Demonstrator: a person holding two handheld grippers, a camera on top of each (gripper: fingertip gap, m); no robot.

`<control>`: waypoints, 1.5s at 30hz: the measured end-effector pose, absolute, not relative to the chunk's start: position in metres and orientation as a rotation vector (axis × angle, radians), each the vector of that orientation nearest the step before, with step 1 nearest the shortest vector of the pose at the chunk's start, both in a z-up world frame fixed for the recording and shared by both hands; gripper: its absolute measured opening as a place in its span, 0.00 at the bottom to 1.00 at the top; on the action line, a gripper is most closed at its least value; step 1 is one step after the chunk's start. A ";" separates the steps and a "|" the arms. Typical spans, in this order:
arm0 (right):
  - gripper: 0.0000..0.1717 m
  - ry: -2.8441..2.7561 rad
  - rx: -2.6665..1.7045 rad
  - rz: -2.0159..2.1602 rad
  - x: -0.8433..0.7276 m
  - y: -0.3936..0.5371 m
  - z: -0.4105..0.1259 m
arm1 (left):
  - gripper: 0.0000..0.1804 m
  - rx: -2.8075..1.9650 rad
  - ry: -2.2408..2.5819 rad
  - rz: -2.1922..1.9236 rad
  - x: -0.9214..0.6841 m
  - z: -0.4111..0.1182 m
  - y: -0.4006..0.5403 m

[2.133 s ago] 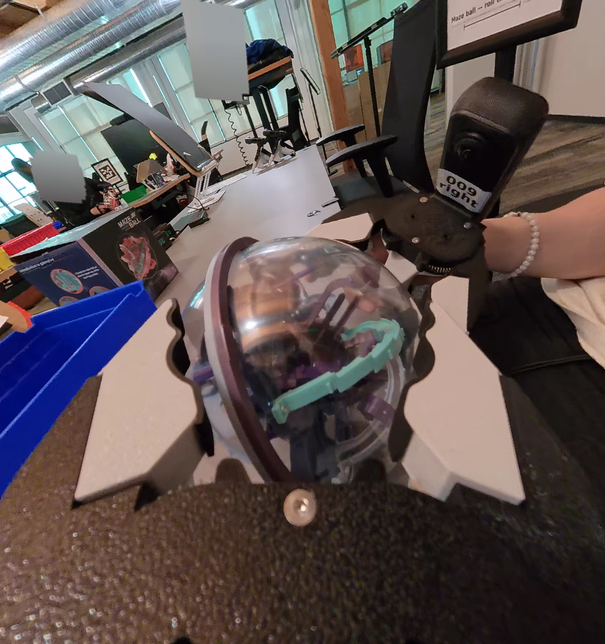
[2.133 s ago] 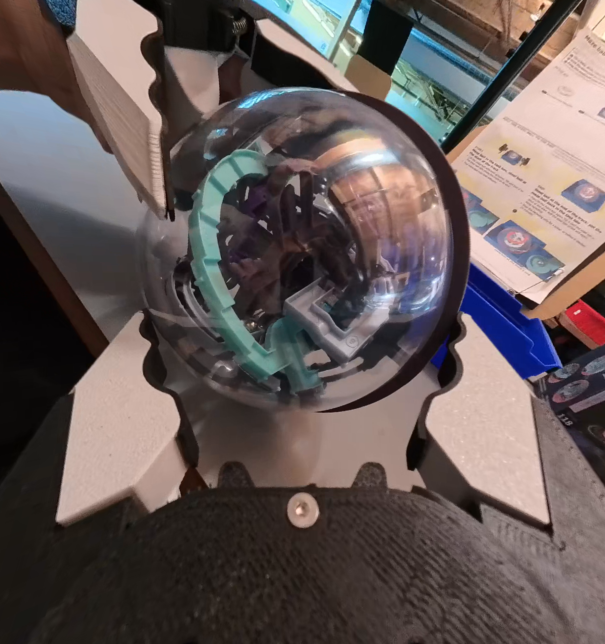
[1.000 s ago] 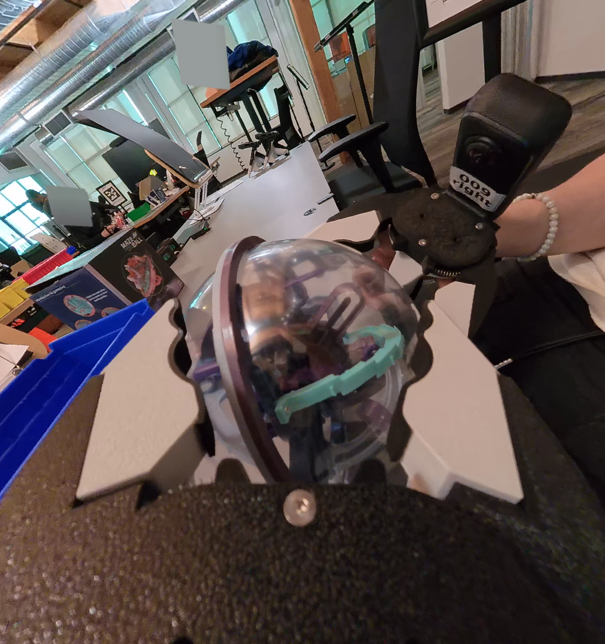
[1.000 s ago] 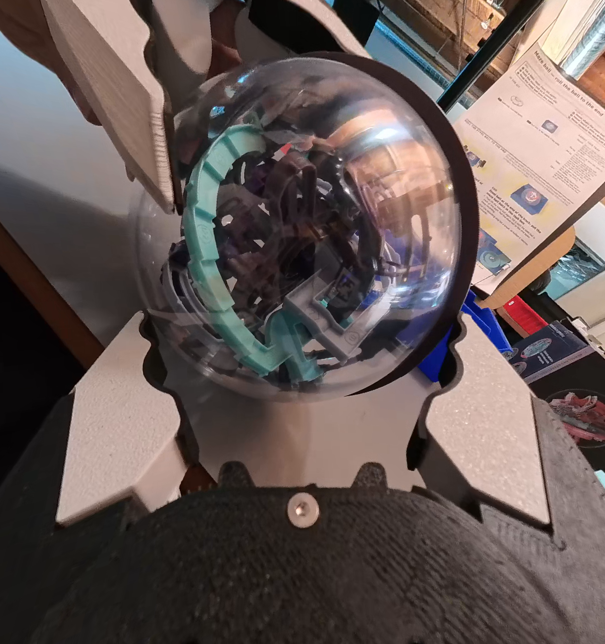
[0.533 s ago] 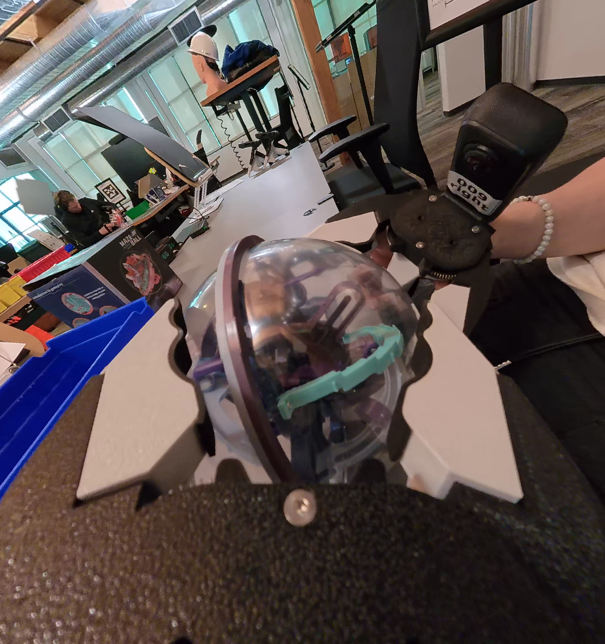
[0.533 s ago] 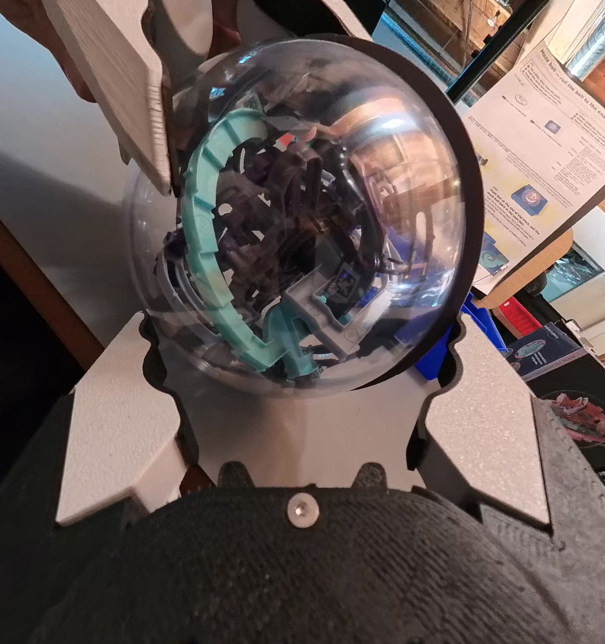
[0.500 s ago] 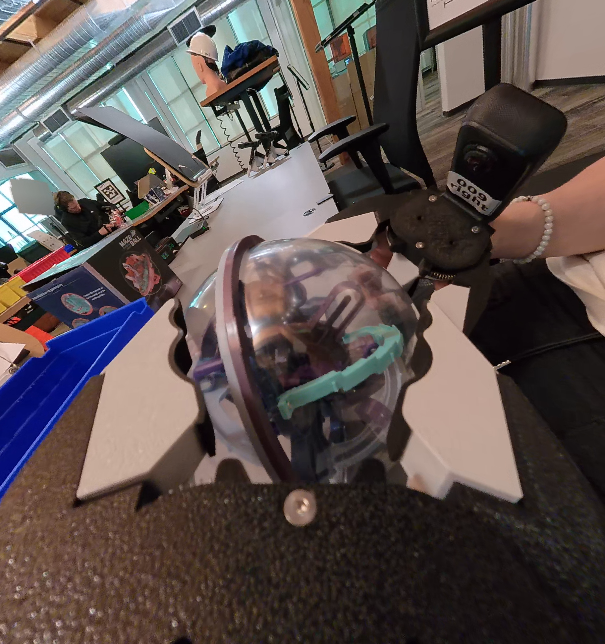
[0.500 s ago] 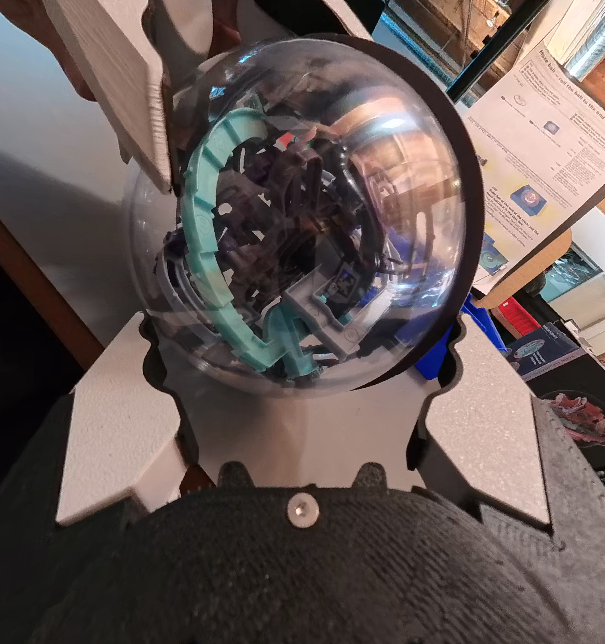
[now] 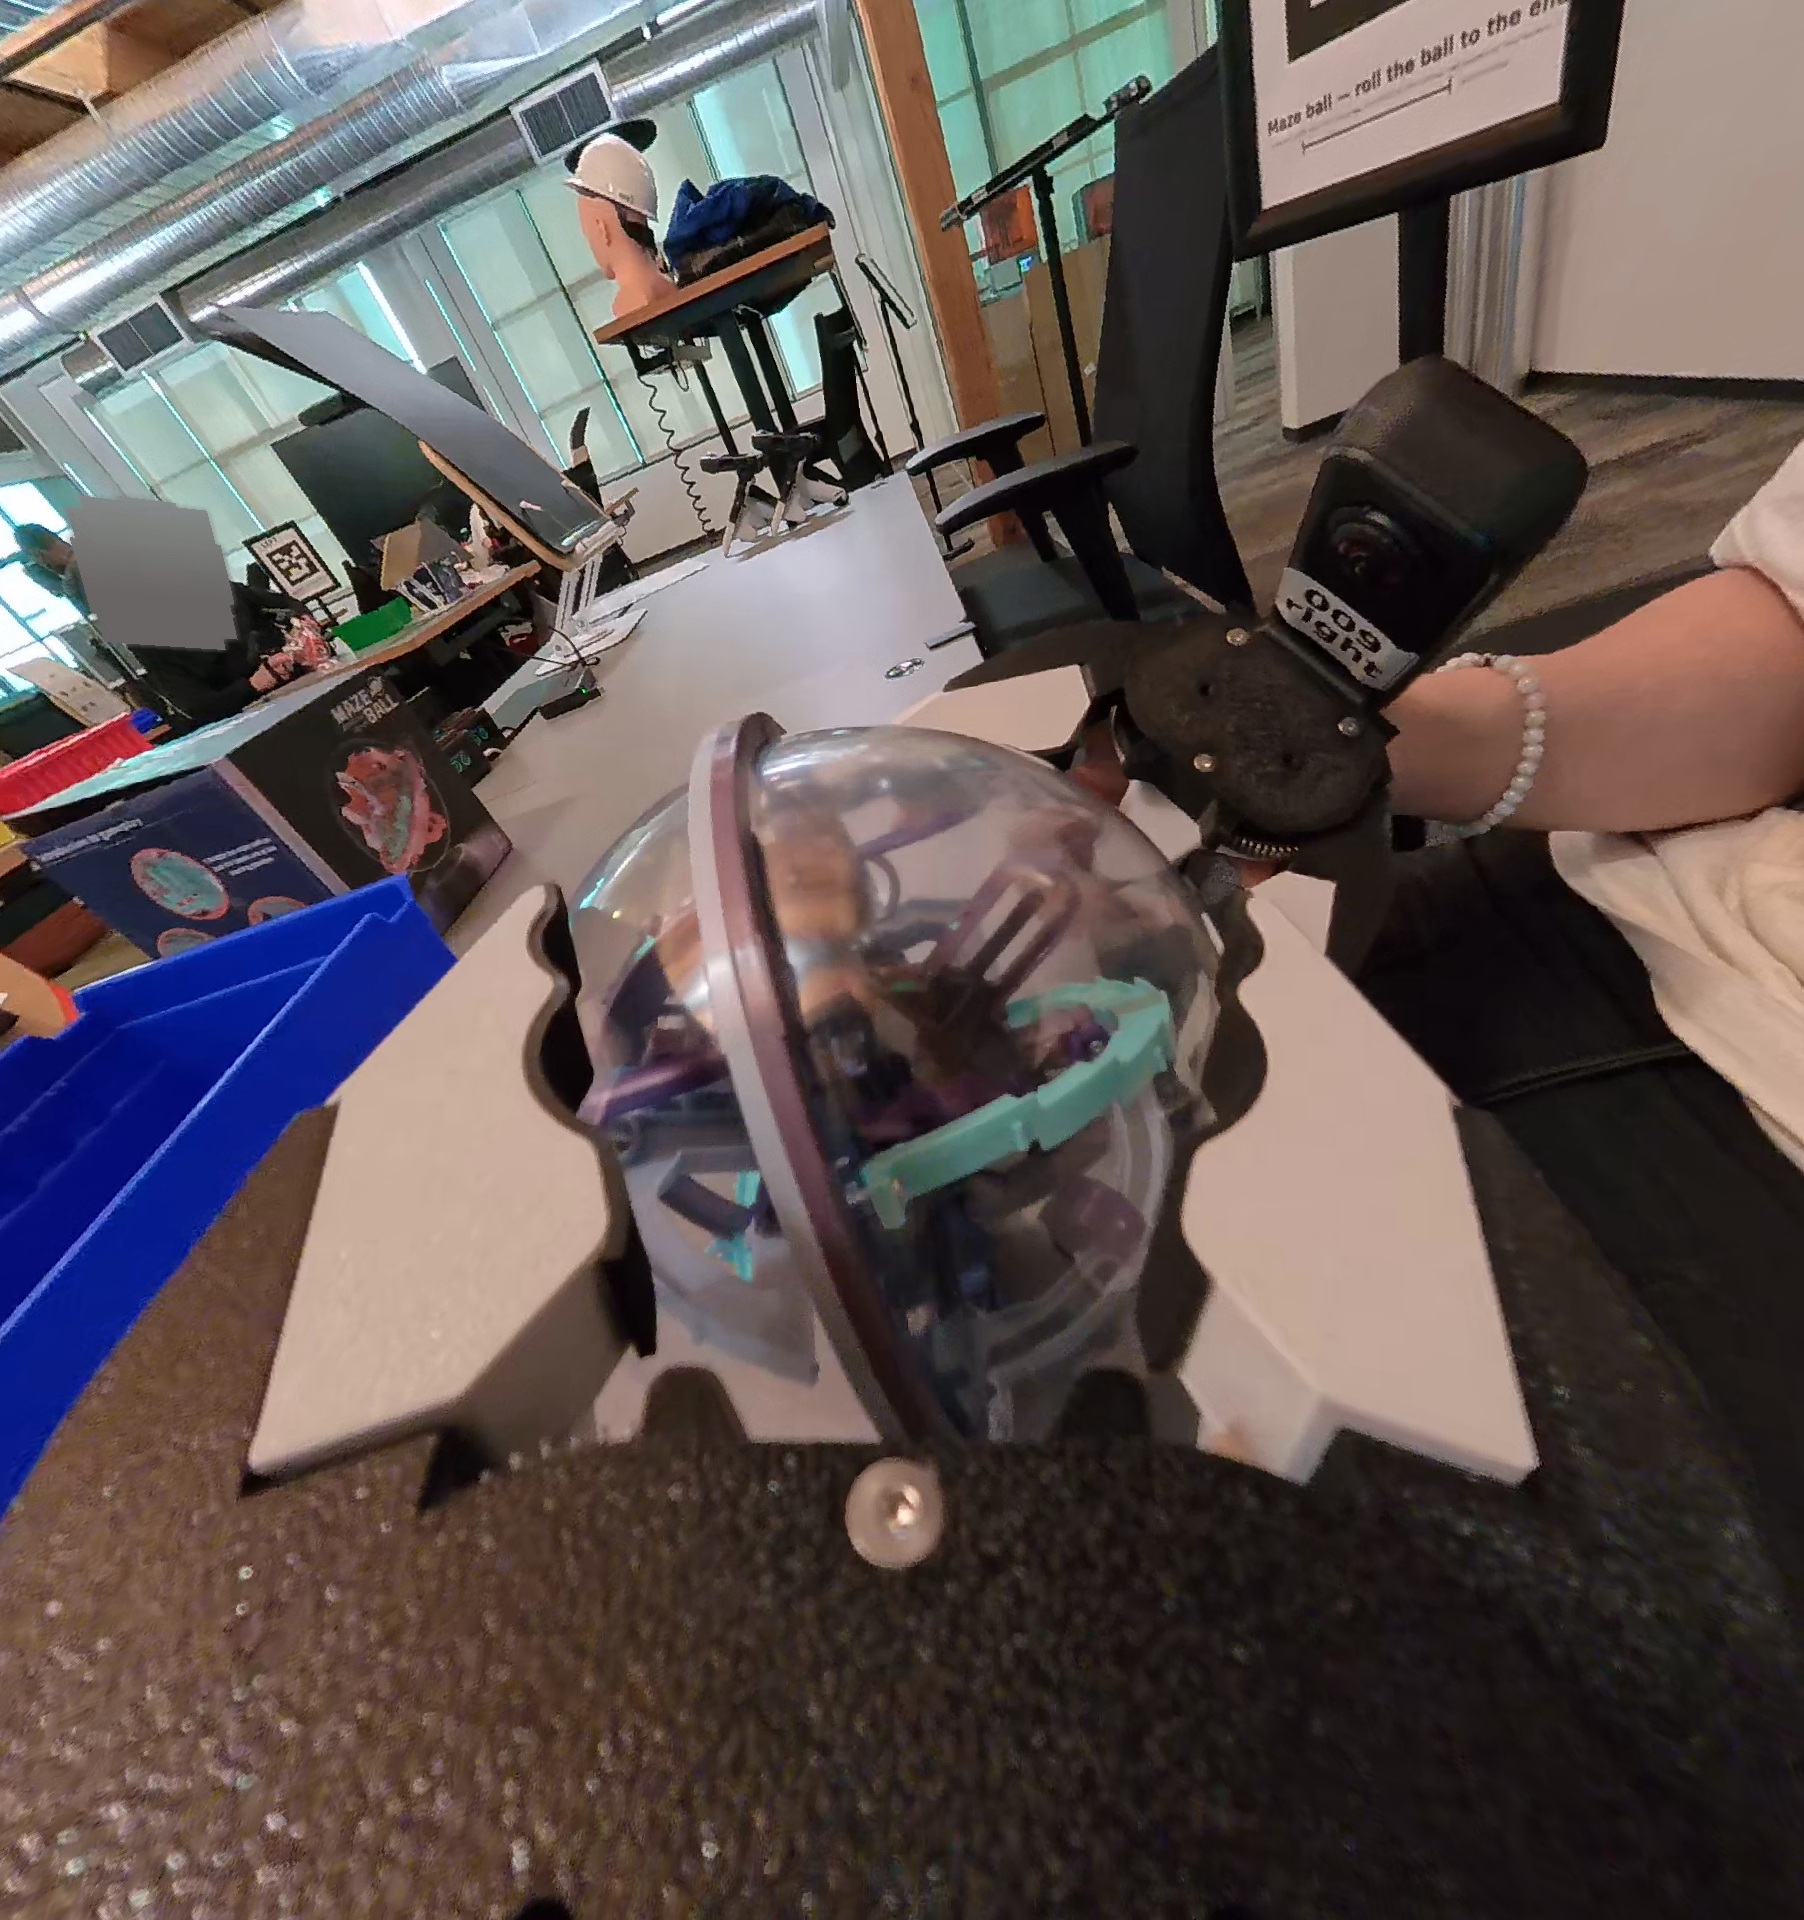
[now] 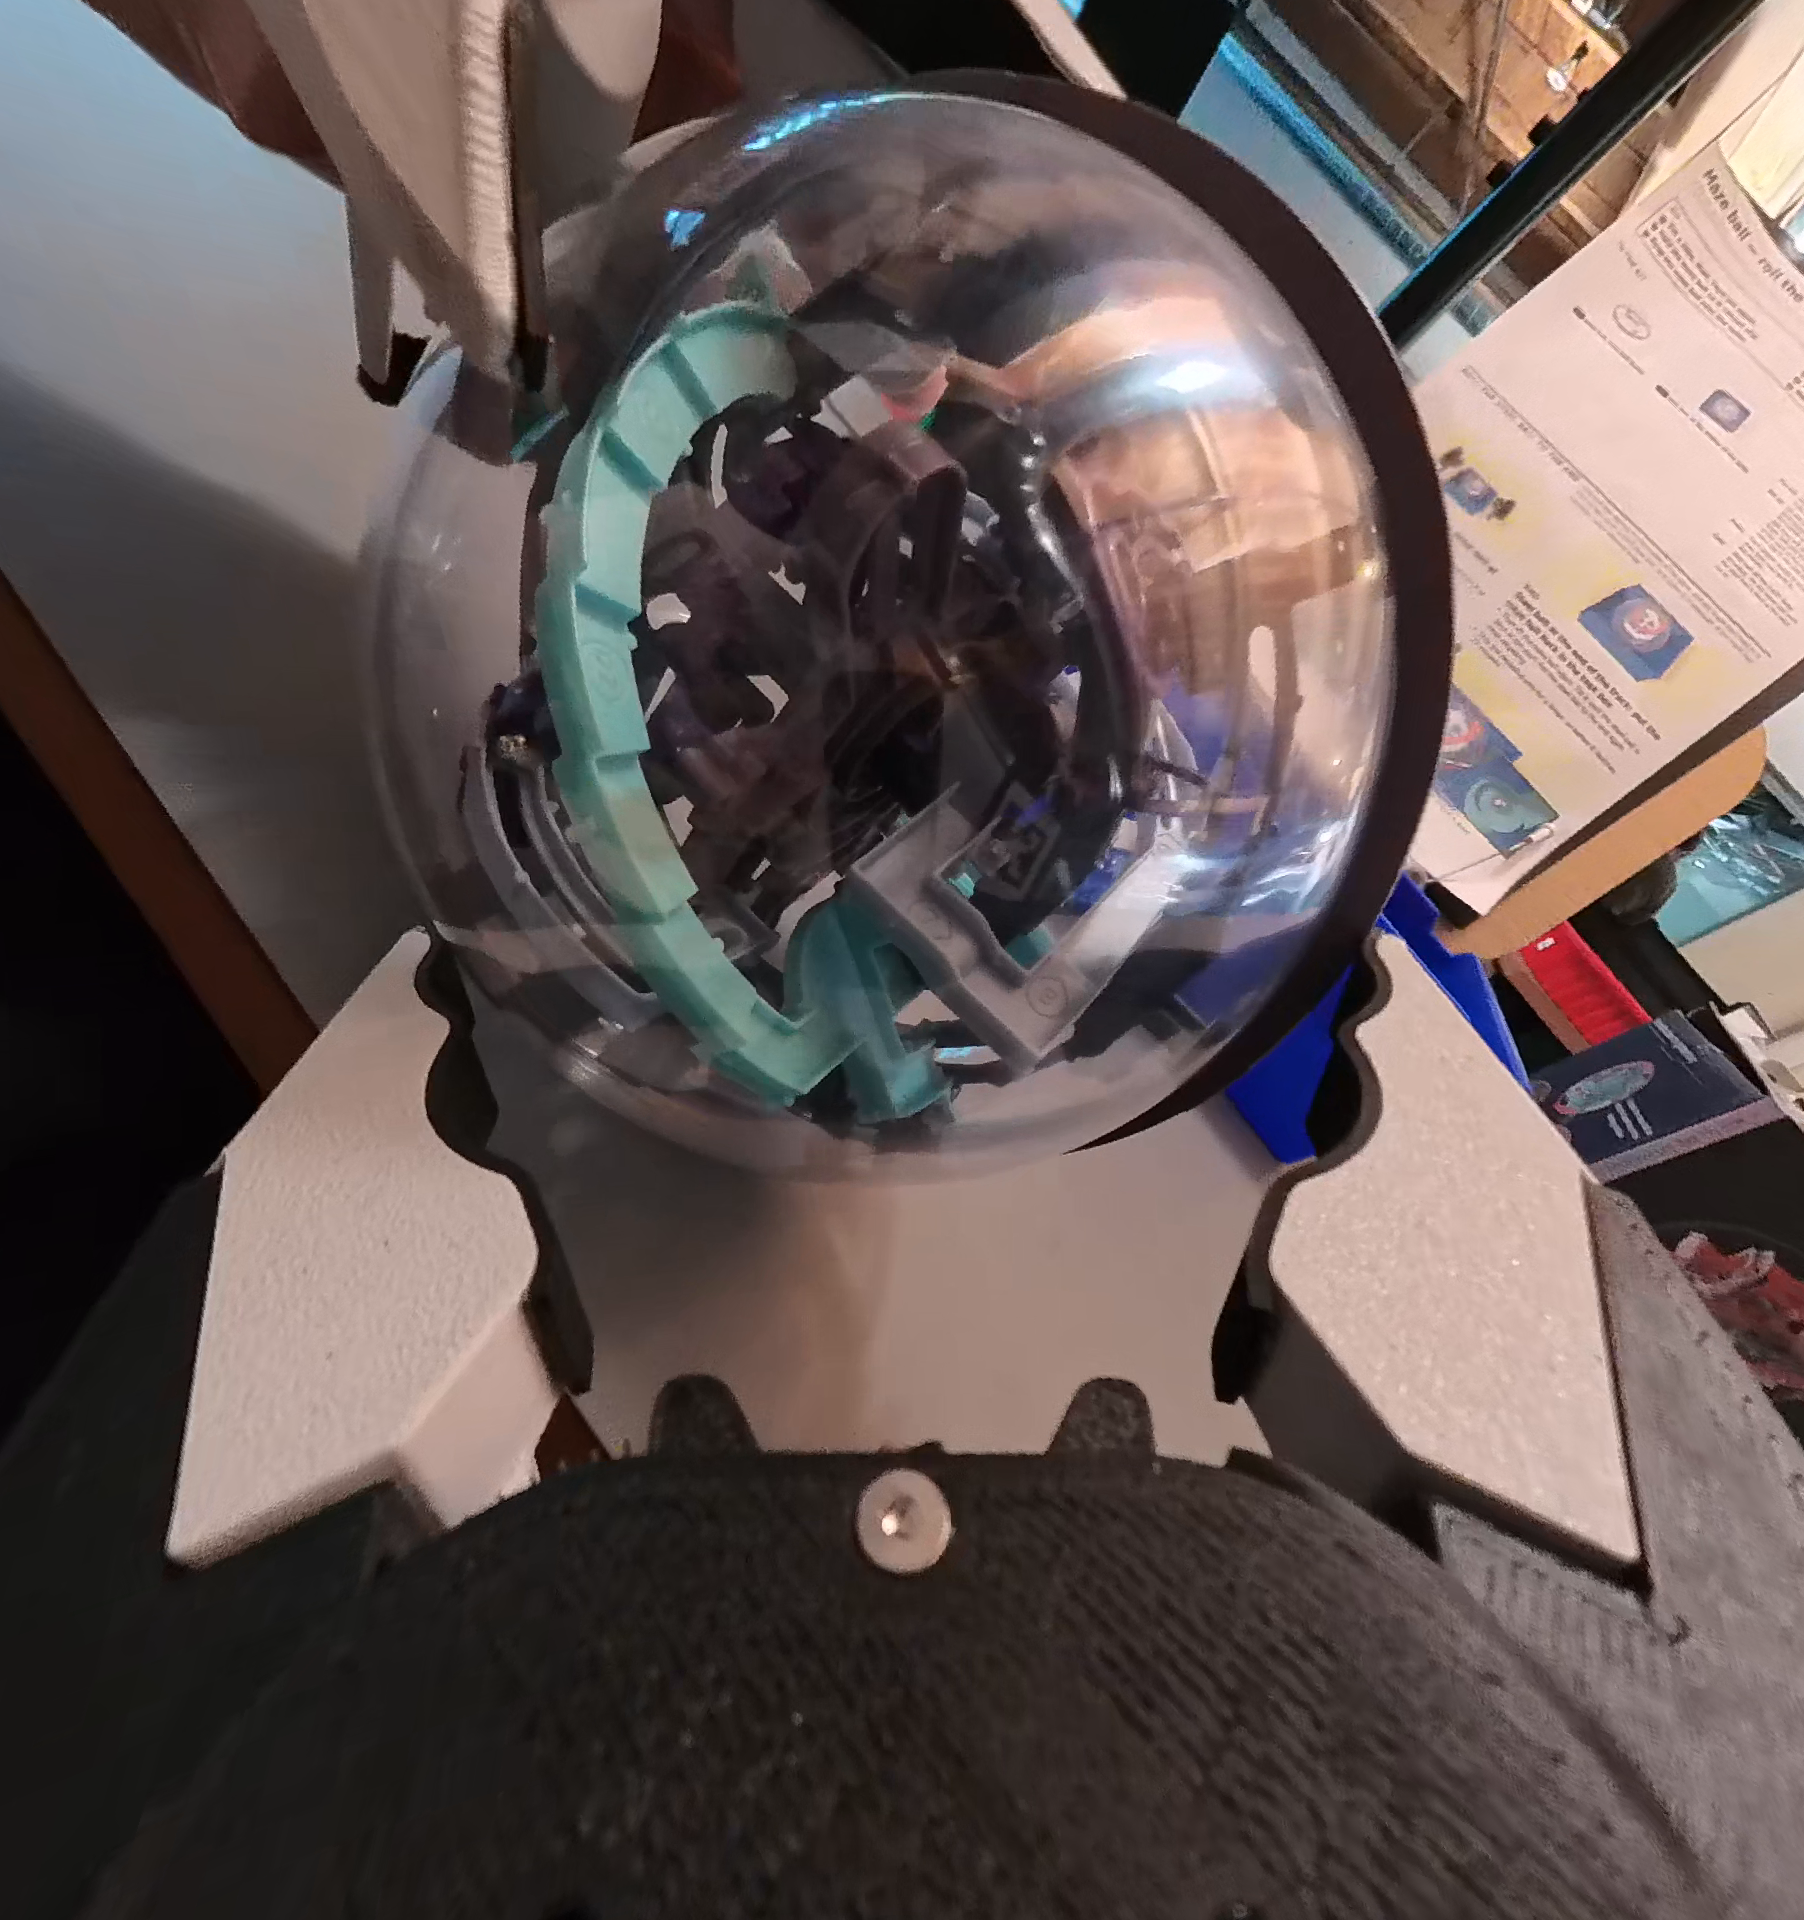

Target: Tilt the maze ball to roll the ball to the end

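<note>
The maze ball (image 9: 898, 1060) is a clear sphere with a dark equator ring, a teal track and purple and grey parts inside. It is held in the air between both grippers. My left gripper (image 9: 893, 997) is shut on it, with its white fingers (image 9: 441, 1143) pressed on both sides. My right gripper (image 10: 903, 987) is shut on it from the opposite side and also shows in the left wrist view (image 9: 1262, 748). In the right wrist view the sphere (image 10: 898, 623) fills the middle. A small shiny ball (image 10: 511, 743) sits beside the teal track (image 10: 607, 644).
A blue bin (image 9: 98, 1122) is at the left, with the maze ball's dark box (image 9: 358, 821) behind it on the grey table (image 9: 773, 623). An instruction sheet on a board (image 10: 1656, 468) stands at the right. A person's arm (image 9: 1604, 717) holds the right gripper.
Both grippers have kept hold of the sphere and turned it together. In the right wrist view the left gripper's finger has swung up to the top and the teal track has rotated.
</note>
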State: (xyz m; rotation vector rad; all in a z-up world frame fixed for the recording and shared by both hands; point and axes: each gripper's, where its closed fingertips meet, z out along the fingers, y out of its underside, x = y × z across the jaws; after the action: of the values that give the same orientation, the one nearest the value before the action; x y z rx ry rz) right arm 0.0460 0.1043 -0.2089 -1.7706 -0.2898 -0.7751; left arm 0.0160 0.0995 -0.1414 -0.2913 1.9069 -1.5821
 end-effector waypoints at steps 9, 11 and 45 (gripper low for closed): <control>0.91 -0.328 -1.807 -0.702 0.049 0.109 -0.209 | 0.65 -0.349 1.896 -1.581 0.020 -0.142 0.108; 0.91 -0.336 -1.804 -0.698 0.048 0.110 -0.208 | 0.65 -0.358 1.898 -1.564 0.021 -0.144 0.111; 0.91 -0.427 -1.796 -0.572 0.036 0.155 -0.202 | 0.63 -0.681 1.876 -1.631 0.022 -0.151 0.169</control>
State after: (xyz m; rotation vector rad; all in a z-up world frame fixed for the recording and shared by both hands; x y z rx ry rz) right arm 0.0356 0.1553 -0.2024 -1.7959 -0.4275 -0.5720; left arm 0.0217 0.1692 -0.1513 -0.6806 1.8761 -1.6310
